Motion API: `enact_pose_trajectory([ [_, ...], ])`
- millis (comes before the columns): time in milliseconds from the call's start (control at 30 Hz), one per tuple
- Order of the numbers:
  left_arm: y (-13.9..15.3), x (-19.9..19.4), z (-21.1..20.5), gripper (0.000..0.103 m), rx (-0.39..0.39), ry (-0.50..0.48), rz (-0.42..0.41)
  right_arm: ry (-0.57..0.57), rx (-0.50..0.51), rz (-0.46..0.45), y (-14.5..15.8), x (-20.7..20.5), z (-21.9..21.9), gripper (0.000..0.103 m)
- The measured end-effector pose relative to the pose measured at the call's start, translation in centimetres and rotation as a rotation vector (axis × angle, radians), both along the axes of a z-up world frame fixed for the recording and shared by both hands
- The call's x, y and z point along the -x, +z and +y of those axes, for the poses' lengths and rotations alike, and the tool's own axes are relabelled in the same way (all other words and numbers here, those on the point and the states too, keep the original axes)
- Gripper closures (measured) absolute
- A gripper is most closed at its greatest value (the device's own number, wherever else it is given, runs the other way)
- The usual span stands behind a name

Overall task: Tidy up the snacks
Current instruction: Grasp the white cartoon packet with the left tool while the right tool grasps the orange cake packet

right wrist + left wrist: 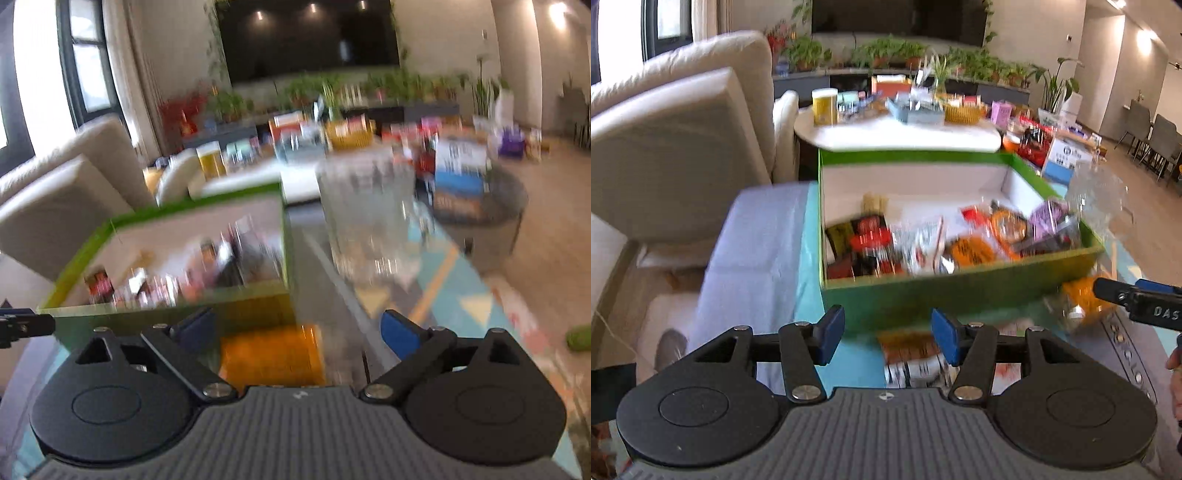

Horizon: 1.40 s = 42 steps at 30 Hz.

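Nearest you in the left wrist view, your left gripper (pixel 888 334) has its jaws spread, with nothing between the blue pads (pixel 831 332); no pad touches anything. Just below and beyond them, a few loose snack packets (pixel 916 354) lie on the counter (pixel 809 314), which is covered in a teal cloth. Just past those stands the green box (pixel 923 295), open at the top and white inside, its near half filled with mixed snacks (pixel 942 240), too blurred to name one by one. A pale lilac cloth (pixel 757 251) lies to the left of the box, beside the cream sofa (pixel 683 129).

Your right gripper (pixel 297 326) also has its jaws spread. An orange packet (pixel 271 356) lies on the counter between and below its pads, which stand clear of it on both sides. In the left wrist view that gripper comes in from the right edge, close to the same orange packet at the box's near right corner. A clear plastic bag (pixel 365 221) stands just beyond, right of the box; the blur hides its contents.

Farther off, a white round table (pixel 897 134) carries a yellow jar (pixel 824 105), a grey tray and a yellow basket (pixel 962 110). Behind it a row of potted plants (pixel 886 51) stands under a dark screen (pixel 314 37)
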<state>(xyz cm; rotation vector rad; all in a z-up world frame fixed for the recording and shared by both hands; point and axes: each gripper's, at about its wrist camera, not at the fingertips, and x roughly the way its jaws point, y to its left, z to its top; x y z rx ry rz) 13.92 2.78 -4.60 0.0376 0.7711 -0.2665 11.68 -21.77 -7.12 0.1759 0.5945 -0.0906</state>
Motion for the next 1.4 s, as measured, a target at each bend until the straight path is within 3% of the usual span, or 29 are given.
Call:
enact_pose_trajectory([
  [267,-1.5,0.2,-0.7,0.053,-0.028,0.000,0.039,0.061,0.063,0.051,-1.5,0.1,2.6,0.042],
  [467,-2.2,-0.2,-1.3,0.053,-0.032,0.006,0.058,0.039,0.060,0.069,-2.0,-0.4,2.3,0.042],
  [700,-2.4,-0.9,-1.7,0.050,-0.006,-0.002,0.048,0.019,0.045,0.075,-2.3,-1.2,1.9,0.042],
  [900,-3.2,-1.4,-2.2,0.049,0.026,-0.013,0.099,0.018,0.063,0.074,-2.7,-1.5,2.3,0.042],
  [1033,-4.1,-1.7,-2.8,0.046,0.003,-0.013,0.104,0.020,0.070,0.069,-2.9,-1.7,2.5,0.042],
  [1100,-4.5,-1.9,-2.4,0.046,0.038,-0.009,0.126,0.019,0.078,0.067,-2.9,-1.7,2.6,0.042],
  [1267,-4.2,-0.9,-1.4,0.051,0.069,-0.026,0.128,0.037,0.078,0.067,-2.2,-0.7,2.7,0.042],
  [1400,-2.9,0.7,-0.8,0.052,0.074,-0.032,0.084,0.038,0.069,0.045,-1.1,0.8,2.6,0.042],
])
